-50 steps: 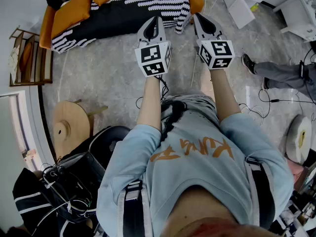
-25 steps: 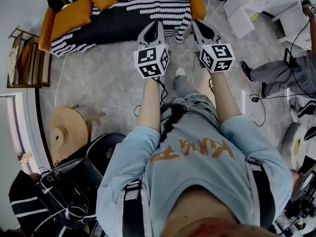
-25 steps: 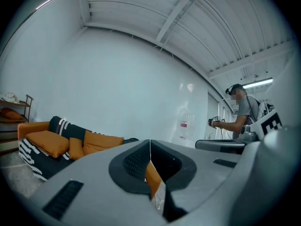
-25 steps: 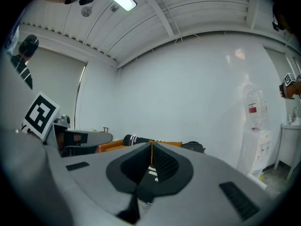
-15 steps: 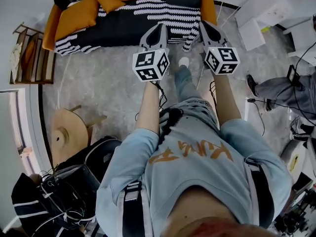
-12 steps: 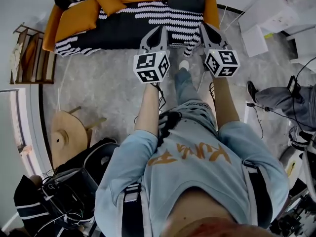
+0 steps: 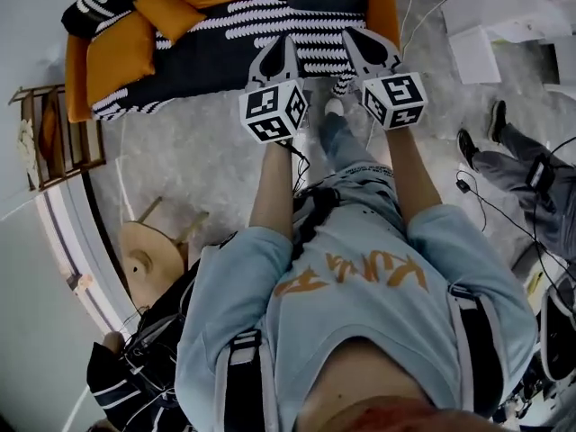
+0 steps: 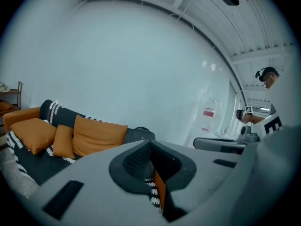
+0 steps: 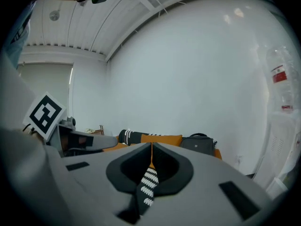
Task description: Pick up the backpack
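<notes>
We hold left gripper (image 7: 283,48) and right gripper (image 7: 354,41) clenched, both empty. Backpack (image 9: 200,143) on sofa (image 7: 225,43) ahead, by orange end; seemingly upright, long axis vertical, handle up.

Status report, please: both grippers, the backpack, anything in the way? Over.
Shut and empty: left gripper, right gripper. Dark grey fabric backpack sits on orange sofa, not yet reached. Nothing seen blocking.
</notes>
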`<act>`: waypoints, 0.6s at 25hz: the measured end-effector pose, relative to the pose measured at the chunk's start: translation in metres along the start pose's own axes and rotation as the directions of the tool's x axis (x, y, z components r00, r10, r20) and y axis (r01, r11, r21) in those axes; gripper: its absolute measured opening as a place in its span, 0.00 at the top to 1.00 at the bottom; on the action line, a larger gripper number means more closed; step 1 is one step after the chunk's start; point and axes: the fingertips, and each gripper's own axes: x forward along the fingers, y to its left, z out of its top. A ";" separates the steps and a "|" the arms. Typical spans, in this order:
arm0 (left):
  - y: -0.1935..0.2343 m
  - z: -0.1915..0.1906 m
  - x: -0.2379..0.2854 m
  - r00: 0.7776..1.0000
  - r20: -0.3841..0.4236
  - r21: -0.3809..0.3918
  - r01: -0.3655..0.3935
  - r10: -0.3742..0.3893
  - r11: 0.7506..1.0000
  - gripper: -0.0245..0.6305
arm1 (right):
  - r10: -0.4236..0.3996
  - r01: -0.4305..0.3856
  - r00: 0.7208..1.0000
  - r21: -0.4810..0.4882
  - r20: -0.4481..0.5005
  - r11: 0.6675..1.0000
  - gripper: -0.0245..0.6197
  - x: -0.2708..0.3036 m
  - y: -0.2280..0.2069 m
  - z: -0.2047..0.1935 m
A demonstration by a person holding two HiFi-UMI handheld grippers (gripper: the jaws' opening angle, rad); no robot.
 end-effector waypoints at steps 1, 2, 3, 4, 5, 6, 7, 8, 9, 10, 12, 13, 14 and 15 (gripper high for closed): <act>-0.003 0.000 0.014 1.000 -0.014 0.004 0.003 -0.003 1.000 0.93 | -0.004 0.004 1.000 0.012 -0.009 1.000 0.92 0.004 -0.013 -0.002; -0.007 -0.001 0.026 1.000 -0.028 0.009 0.009 -0.008 1.000 0.93 | -0.010 0.010 1.000 0.025 -0.017 1.000 0.92 0.007 -0.024 -0.005; -0.010 -0.002 0.037 0.999 -0.042 0.013 0.015 -0.014 1.000 0.93 | -0.014 0.015 1.000 0.037 -0.025 0.999 0.92 0.011 -0.035 -0.008; -0.012 -0.003 0.048 0.998 -0.054 0.016 0.019 -0.018 1.000 0.93 | -0.015 0.017 0.999 0.047 -0.033 0.999 0.92 0.015 -0.044 -0.010; -0.012 -0.003 0.057 0.998 -0.062 0.018 0.021 -0.020 1.000 0.93 | -0.013 0.015 0.999 0.055 -0.038 0.998 0.92 0.022 -0.051 -0.012; -0.010 -0.003 0.066 0.998 -0.067 0.020 0.021 -0.020 1.000 0.93 | -0.009 0.011 0.999 0.061 -0.042 0.998 0.92 0.030 -0.056 -0.013; -0.008 -0.001 0.074 0.997 -0.069 0.022 0.021 -0.020 1.000 0.93 | -0.002 0.005 0.999 0.067 -0.043 0.998 0.92 0.038 -0.060 -0.013; -0.006 0.001 0.080 0.997 -0.071 0.024 0.021 -0.020 0.999 0.93 | 0.005 -0.002 0.999 0.072 -0.043 0.997 0.92 0.047 -0.062 -0.013; -0.004 0.002 0.086 0.997 -0.075 0.027 0.022 -0.020 0.999 0.93 | 0.014 -0.010 0.999 0.077 -0.043 0.997 0.92 0.054 -0.063 -0.012; -0.003 0.003 0.091 0.996 -0.083 0.030 0.021 -0.019 0.999 0.93 | 0.023 -0.019 0.999 0.083 -0.046 0.996 0.92 0.059 -0.065 -0.013; -0.003 0.000 0.101 0.994 -0.105 0.026 0.015 -0.012 1.000 0.93 | 0.042 -0.036 0.997 0.098 -0.058 0.995 0.92 0.068 -0.072 -0.015; -0.001 0.000 0.107 0.994 -0.113 0.020 0.008 -0.005 1.000 0.93 | 0.050 -0.043 0.997 0.104 -0.064 0.994 0.92 0.073 -0.076 -0.016; 0.002 0.001 0.112 0.993 -0.117 0.012 -0.001 0.002 1.000 0.93 | 0.058 -0.050 0.996 0.109 -0.070 0.993 0.92 0.079 -0.079 -0.016; 0.006 0.001 0.116 0.993 -0.120 0.003 -0.009 0.009 1.000 0.93 | 0.066 -0.057 0.995 0.112 -0.076 0.992 0.92 0.084 -0.080 -0.016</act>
